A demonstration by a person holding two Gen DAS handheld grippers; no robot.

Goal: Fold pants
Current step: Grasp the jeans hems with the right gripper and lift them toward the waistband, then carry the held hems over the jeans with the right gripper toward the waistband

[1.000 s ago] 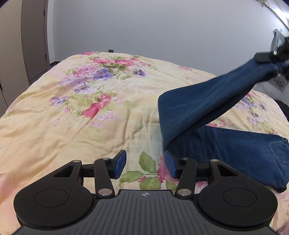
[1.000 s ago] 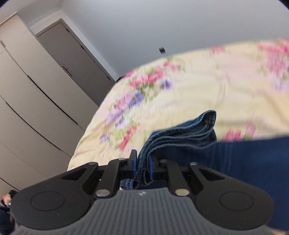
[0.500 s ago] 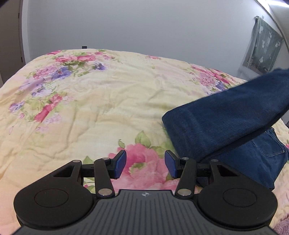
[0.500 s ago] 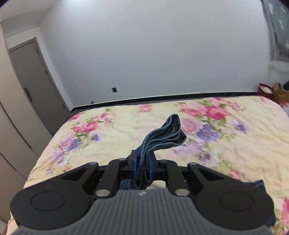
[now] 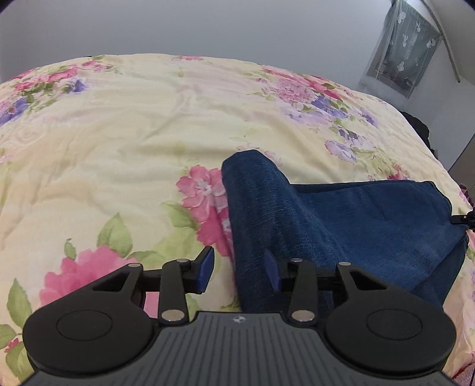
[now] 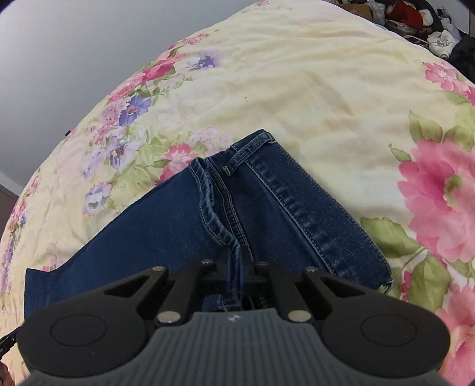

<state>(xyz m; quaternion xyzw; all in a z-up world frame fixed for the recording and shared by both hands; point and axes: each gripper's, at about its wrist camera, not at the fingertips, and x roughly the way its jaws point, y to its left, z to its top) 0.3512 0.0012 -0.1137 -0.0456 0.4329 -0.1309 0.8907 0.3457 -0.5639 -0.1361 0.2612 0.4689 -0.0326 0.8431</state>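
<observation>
Dark blue jeans (image 5: 341,219) lie folded over themselves on the floral bedspread (image 5: 133,133). My left gripper (image 5: 239,270) is open and empty; the folded edge of the jeans runs between its blue pads (image 5: 204,268), untouched as far as I can see. In the right wrist view my right gripper (image 6: 234,273) is shut on the leg hems of the jeans (image 6: 207,213), which rest over the waistband (image 6: 297,202).
The bed fills both views, with a grey wall behind. A curtained window (image 5: 400,47) is at the far right. A pile of clothes and clutter (image 6: 415,20) lies beyond the bed's far edge.
My right gripper has swung the leg ends over and down onto the waistband; the raised fabric now lies flat. My left gripper has moved right, so the fold sits between its pads.
</observation>
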